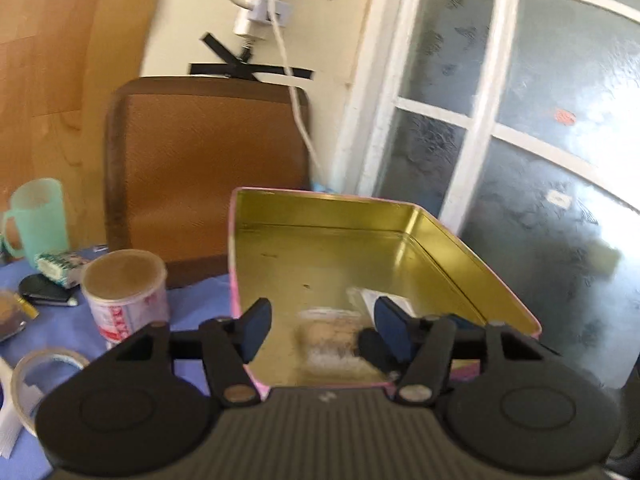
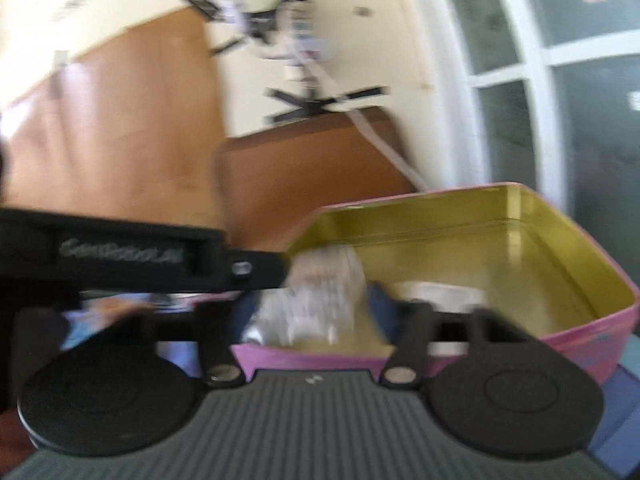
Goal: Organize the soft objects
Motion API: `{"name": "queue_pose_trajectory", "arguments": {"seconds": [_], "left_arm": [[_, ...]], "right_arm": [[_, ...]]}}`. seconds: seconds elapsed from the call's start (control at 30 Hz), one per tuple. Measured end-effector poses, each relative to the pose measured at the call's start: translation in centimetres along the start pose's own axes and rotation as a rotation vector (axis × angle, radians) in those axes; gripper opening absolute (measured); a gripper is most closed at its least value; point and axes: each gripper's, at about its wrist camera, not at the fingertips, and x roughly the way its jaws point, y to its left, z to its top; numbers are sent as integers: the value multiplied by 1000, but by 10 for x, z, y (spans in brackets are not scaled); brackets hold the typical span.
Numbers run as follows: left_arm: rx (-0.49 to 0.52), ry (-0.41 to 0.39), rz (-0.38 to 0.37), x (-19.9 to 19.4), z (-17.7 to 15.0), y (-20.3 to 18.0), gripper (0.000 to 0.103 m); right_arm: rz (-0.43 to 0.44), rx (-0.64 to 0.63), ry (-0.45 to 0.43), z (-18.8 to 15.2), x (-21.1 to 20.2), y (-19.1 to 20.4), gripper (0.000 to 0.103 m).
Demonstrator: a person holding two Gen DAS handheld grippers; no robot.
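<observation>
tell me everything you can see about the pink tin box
The pink tin box is a rectangular metal tin, pink outside, shiny gold inside, with no lid on it. It sits upright on the blue cloth near the table's edge, before a brown chair. On its floor lie a clear plastic packet and a white packet behind it. Both tools hover at its near wall.

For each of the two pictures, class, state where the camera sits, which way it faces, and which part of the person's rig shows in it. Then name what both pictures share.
Left wrist view: sits on the left gripper, facing over the open gold-lined tin toward a brown chair and a glazed door; its jaws stand open above a clear packet.
Right wrist view: sits on the right gripper, facing the same tin from its near edge; a crinkled clear packet lies between its jaws, grip unclear through blur. The other gripper's black arm crosses at left.
Shared: tin, chair, door.
</observation>
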Motion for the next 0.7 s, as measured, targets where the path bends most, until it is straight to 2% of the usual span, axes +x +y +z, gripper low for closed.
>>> {"name": "queue_pose_trajectory", "arguments": {"seconds": [0.07, 0.2, 0.23, 0.27, 0.3, 0.37, 0.43, 0.5, 0.6, 0.7], "left_arm": [[-16, -20, 1, -18, -8, 13, 62], [-51, -88, 88, -74, -38, 64, 64], [-76, -94, 117, -89, -47, 80, 64], [-111, -102, 151, -104, -57, 97, 64], [-152, -108, 190, -120, -68, 115, 64], [-249, -114, 272, -148, -86, 149, 64], [-359, -120, 338, -172, -102, 182, 64], [-456, -128, 394, -192, -115, 210, 64], [-616, -143, 477, -209, -130, 247, 64], [-747, -157, 447, -208, -135, 274, 63]], "right_arm": [[-46, 0, -3, -3, 0, -6, 84], [-24, -9, -82, -11, -19, 2, 84], [-11, -20, -99, -12, -23, 7, 79], [26, -31, -108, -12, -27, 16, 73], [81, -44, -100, -11, -28, 24, 70], [224, -78, -46, -9, -26, 48, 70], [395, -93, 62, -7, -11, 79, 70], [514, -73, 184, -6, 17, 113, 70], [608, 2, 313, -5, 68, 160, 69], [602, 26, 395, -8, 114, 201, 69]]}}
